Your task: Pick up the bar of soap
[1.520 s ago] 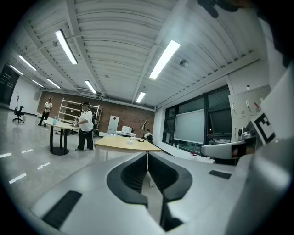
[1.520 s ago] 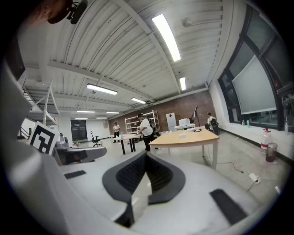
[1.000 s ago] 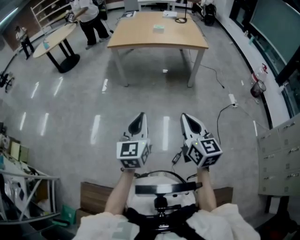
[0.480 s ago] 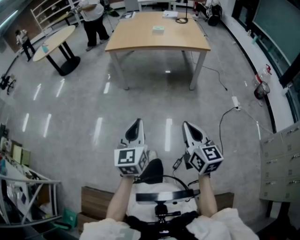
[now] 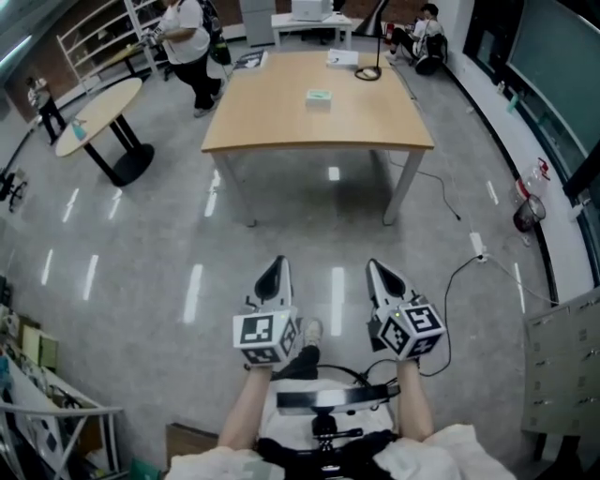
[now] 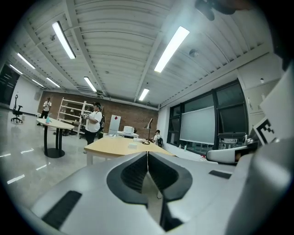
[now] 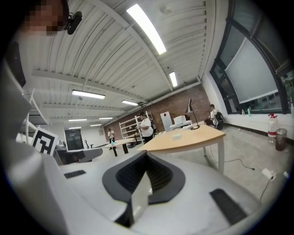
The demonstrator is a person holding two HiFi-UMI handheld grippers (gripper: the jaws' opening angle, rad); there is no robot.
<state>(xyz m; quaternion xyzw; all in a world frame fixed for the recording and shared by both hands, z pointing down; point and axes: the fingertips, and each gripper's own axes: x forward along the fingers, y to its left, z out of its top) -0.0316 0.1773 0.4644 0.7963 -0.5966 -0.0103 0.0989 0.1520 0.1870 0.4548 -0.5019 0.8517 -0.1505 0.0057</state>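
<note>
The bar of soap is a small pale green block lying on the far half of a light wooden table, well ahead of me. It also shows as a tiny pale block on that table in the left gripper view and the right gripper view. My left gripper and right gripper are held side by side over the grey floor, pointing at the table and far short of it. Both are shut, jaws meeting with nothing between them: left gripper, right gripper.
A round table stands at the left, with a person beside the wooden table's far left corner. Another person sits at the back. A cable and power strip lie on the floor at right, near grey cabinets.
I have walked forward: the wooden table is nearer and larger in the head view. Both grippers travelled with me, still side by side and shut.
</note>
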